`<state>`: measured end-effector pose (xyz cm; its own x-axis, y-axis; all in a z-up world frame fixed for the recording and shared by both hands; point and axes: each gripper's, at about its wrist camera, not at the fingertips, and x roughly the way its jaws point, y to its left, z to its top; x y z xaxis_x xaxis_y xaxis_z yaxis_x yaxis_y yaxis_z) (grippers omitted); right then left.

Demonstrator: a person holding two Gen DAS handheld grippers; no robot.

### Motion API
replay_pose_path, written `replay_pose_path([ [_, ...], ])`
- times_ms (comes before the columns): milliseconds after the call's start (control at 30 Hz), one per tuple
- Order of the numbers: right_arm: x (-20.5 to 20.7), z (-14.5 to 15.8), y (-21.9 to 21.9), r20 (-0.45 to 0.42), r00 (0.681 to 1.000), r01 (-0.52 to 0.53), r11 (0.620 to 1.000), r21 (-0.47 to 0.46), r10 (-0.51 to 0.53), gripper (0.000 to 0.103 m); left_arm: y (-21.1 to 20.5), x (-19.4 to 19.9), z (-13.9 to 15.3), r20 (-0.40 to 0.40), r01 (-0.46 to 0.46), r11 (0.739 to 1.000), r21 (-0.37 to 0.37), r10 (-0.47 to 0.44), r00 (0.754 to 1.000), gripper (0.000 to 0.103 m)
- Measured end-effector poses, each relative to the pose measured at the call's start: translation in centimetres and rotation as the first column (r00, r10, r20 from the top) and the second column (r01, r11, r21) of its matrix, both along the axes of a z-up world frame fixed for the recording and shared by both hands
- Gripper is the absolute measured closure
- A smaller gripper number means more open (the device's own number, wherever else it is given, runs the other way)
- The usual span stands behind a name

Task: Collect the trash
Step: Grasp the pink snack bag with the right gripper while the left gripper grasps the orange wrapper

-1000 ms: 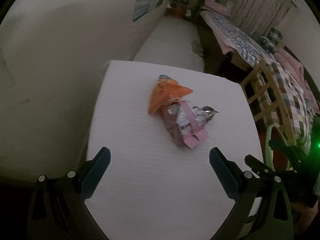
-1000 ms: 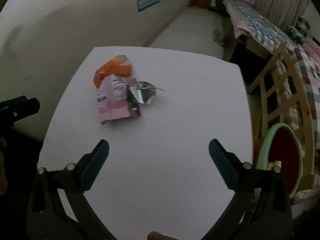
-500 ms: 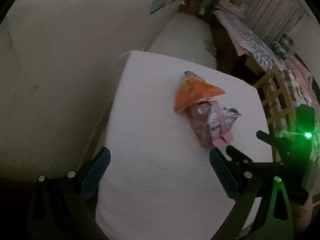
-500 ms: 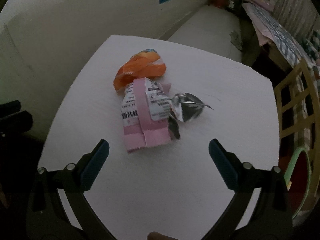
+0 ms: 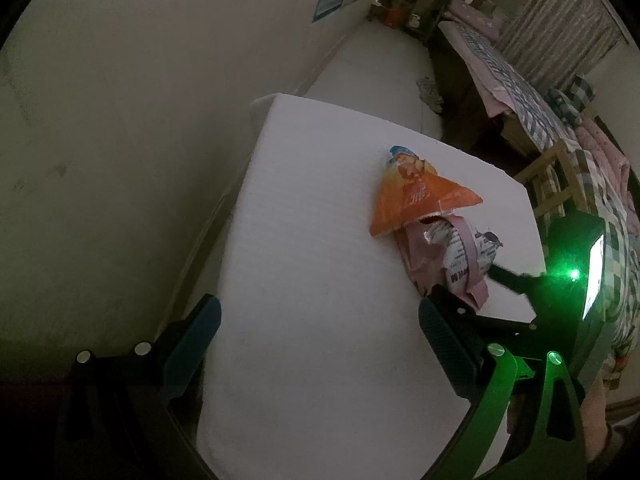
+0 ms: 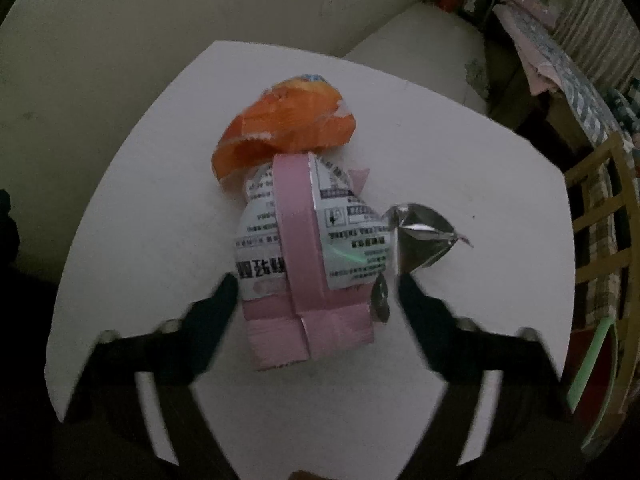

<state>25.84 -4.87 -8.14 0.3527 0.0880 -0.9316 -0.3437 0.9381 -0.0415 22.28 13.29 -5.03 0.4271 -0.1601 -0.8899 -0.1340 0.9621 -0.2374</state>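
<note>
A: Left wrist view. What's there?

B: White table (image 5: 320, 320). Trash sits toward its far right part: orange snack bag (image 5: 416, 196), crumpled, cartoon print at its far end, and a pink wrapper (image 5: 448, 260) with black print touching the orange bag's near edge, partly tucked under it. Left gripper (image 5: 320, 320) hangs over the bare near part of the table, jaws wide, nothing between them. Wrappers are beyond its right finger.

A: Other gripper in that view?

B: Yes, right gripper (image 5: 492, 276), at the right edge, green light on its body, dark fingertip at the pink wrapper's right side.

A: Right wrist view?

B: Same pile, seen close. Pink wrapper (image 6: 304, 256) mid-table (image 6: 140, 200): pink band down the middle, white panels with black text either side, folded pink flap at the near end. Orange bag (image 6: 284, 128) touches its far end, puffed and creased. Silver foil piece (image 6: 420, 236), crinkled, lies at the wrapper's right side, touching it.

A: Right gripper (image 6: 316, 292) state?

B: Jaws have just been closing, now half-narrowed, blurred. The near end of the pink wrapper is between them. Left finger is at the wrapper's edge, right finger just beside a dark foil scrap. Can't confirm the pads are pressing yet.
</note>
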Motion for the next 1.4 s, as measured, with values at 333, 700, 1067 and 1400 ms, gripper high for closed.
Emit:
replay_pose_path([
  [333,-0.7,0.9,-2.0,-0.009,1.000,0.017,1.000,0.025,-0.017,0.047,-2.6,2.6,0.0,0.000,0.076,0.997,0.010,-0.076,0.997,0.008],
  [700,-1.0,2.9,-8.8,0.023,0.994,0.106,0.994,0.037,-0.107,0.047,-10.1,8.1,-0.5,-0.026,0.245,0.964,0.104,-0.244,0.969,0.008],
  [1067,-0.6,2.5,-13.9,0.011,0.983,0.183,0.982,0.057,-0.184,0.046,-12.3,12.5,-3.9,-0.122,0.261,0.938,0.228,-0.238,0.964,0.029],
  [1400,-0.7,2.5,-15.2,0.010,0.978,0.205,0.977,0.066,-0.206,0.046,-11.7,12.6,-4.4,-0.153,0.250,0.941,0.229,-0.219,0.964,0.080],
])
